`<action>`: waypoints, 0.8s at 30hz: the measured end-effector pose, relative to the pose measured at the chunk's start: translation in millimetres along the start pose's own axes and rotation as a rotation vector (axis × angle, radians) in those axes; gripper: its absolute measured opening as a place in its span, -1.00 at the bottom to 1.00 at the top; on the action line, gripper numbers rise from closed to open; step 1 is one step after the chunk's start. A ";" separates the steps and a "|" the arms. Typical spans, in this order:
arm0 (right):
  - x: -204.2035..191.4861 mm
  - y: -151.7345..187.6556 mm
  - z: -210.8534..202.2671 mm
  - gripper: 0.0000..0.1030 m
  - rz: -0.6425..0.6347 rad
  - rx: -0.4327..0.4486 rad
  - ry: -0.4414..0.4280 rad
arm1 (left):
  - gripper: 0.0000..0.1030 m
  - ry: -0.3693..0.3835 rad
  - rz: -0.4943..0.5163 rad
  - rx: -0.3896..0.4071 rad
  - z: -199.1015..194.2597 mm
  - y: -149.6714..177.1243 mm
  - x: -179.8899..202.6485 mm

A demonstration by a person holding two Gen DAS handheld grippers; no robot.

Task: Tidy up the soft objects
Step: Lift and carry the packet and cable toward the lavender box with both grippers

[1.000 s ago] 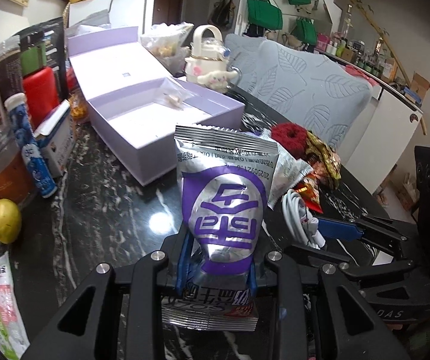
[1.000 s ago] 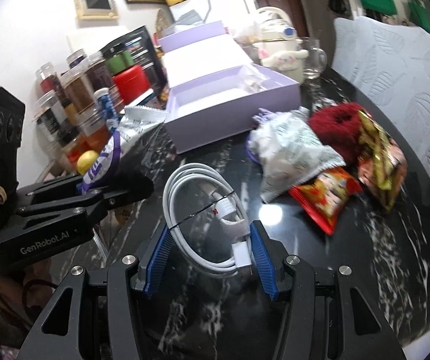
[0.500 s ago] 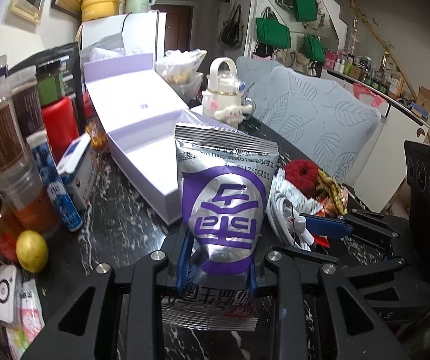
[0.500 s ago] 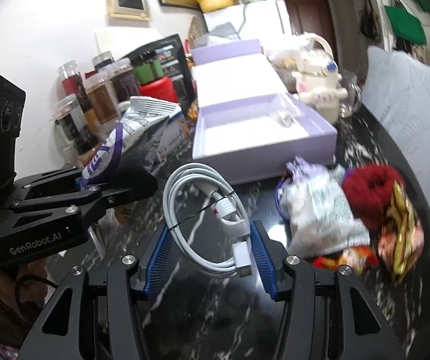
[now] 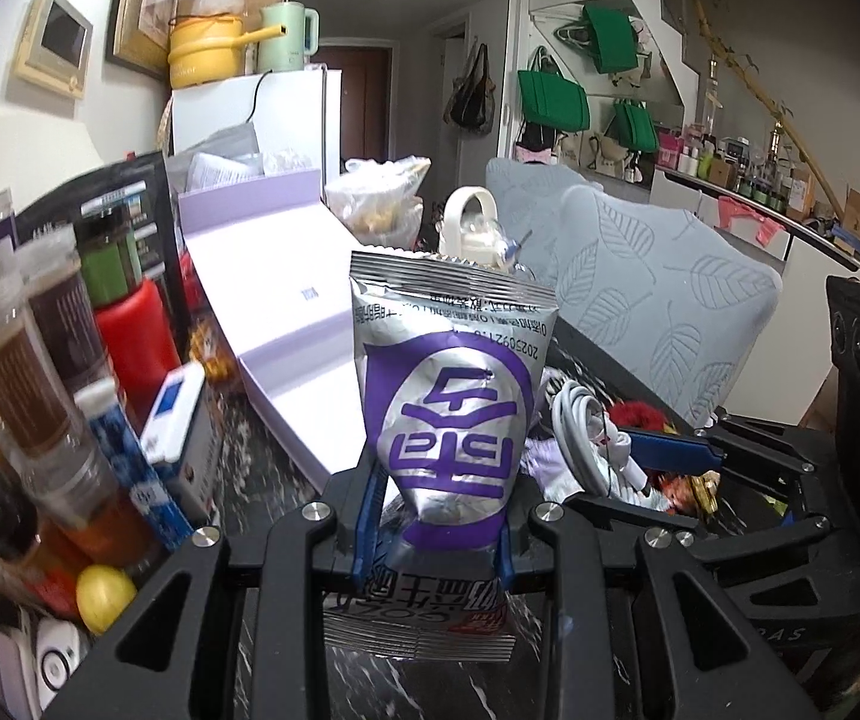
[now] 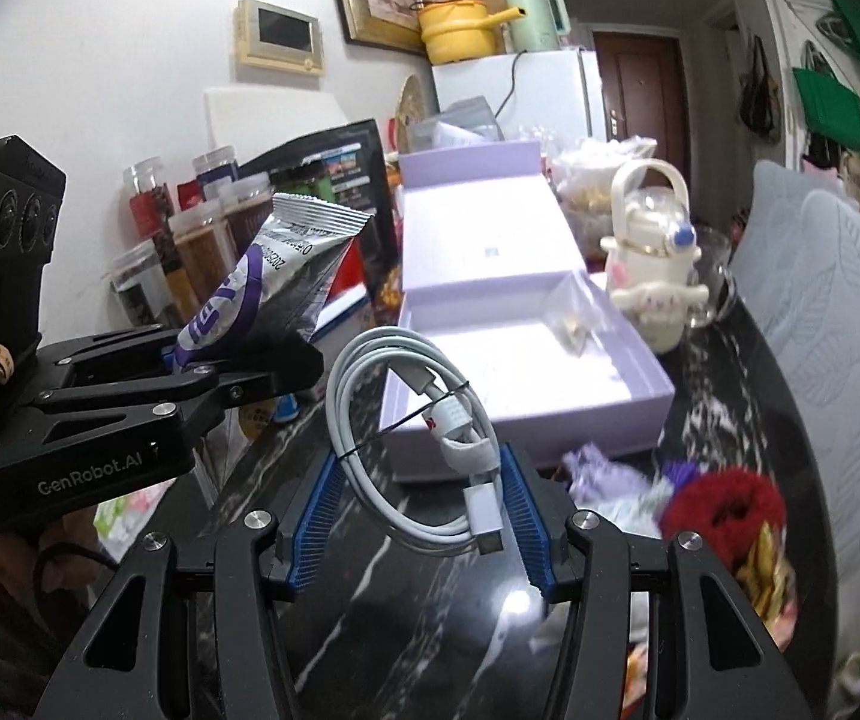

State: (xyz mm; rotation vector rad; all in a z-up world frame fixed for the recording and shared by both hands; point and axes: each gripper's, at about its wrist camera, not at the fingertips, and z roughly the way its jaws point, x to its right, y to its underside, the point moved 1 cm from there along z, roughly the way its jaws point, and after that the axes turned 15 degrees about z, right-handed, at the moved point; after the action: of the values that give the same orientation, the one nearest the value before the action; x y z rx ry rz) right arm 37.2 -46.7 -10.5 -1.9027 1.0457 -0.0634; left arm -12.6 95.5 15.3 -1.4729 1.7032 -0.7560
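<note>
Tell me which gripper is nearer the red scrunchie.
Right. The right gripper, shut on the cable, has the scrunchie just beyond its right finger. The left gripper, holding the snack bag, is on the far side of it.

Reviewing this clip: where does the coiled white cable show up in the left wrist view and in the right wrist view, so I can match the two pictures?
Left wrist: the coiled white cable sits right of centre, edge-on, behind the silver-purple snack packet, clamped by the right gripper.
Right wrist: it is at centre, between the blue pads.
Shared landmark: the open lilac box.
</note>
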 end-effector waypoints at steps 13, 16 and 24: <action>-3.9 -55.8 8.3 0.02 -0.058 0.071 0.006 | -0.43 -0.026 0.013 0.066 19.2 -46.7 -32.5; -2.8 -71.2 13.2 0.02 -0.065 0.077 0.010 | -0.43 -0.039 0.013 0.092 25.3 -60.2 -39.6; 2.2 -107.5 23.1 0.02 -0.066 0.114 0.019 | -0.43 -0.057 -0.001 0.120 47.5 -83.2 -58.8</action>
State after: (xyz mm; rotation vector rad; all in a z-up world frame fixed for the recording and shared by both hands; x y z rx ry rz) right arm 117.0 -10.3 55.7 -1.8358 0.9706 -0.1757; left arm 75.9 141.6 67.1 -1.3999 1.5868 -0.7958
